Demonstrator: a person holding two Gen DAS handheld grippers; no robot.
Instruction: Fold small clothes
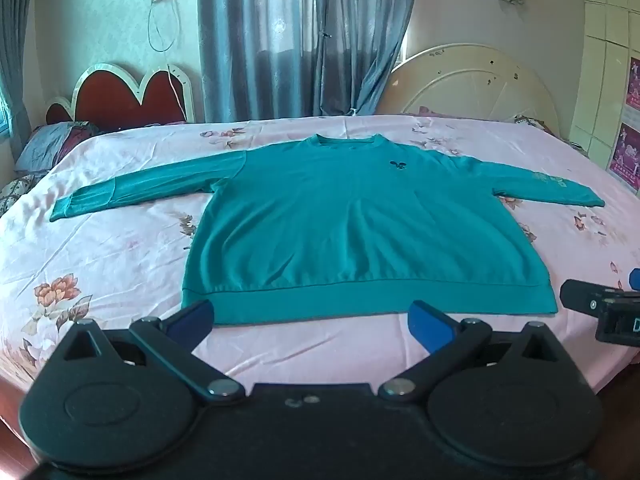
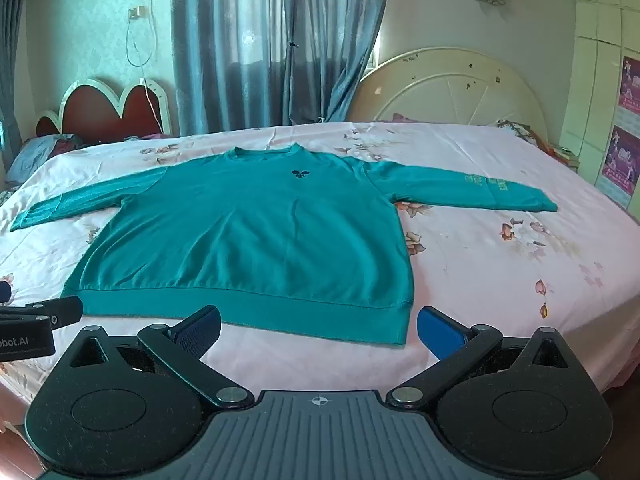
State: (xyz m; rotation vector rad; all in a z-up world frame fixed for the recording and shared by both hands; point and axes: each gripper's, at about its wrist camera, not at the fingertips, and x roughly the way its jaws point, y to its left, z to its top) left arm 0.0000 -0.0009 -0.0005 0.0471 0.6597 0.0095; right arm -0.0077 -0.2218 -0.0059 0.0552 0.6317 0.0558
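Just one teal sweatshirt (image 1: 360, 220) flat, both sleeves spread

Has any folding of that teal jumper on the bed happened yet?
Done: the teal long-sleeved sweatshirt lies flat on the pink floral bedsheet, sleeves spread. In hand: nothing; the left gripper and right gripper are open near its hem. Left: all the folding.
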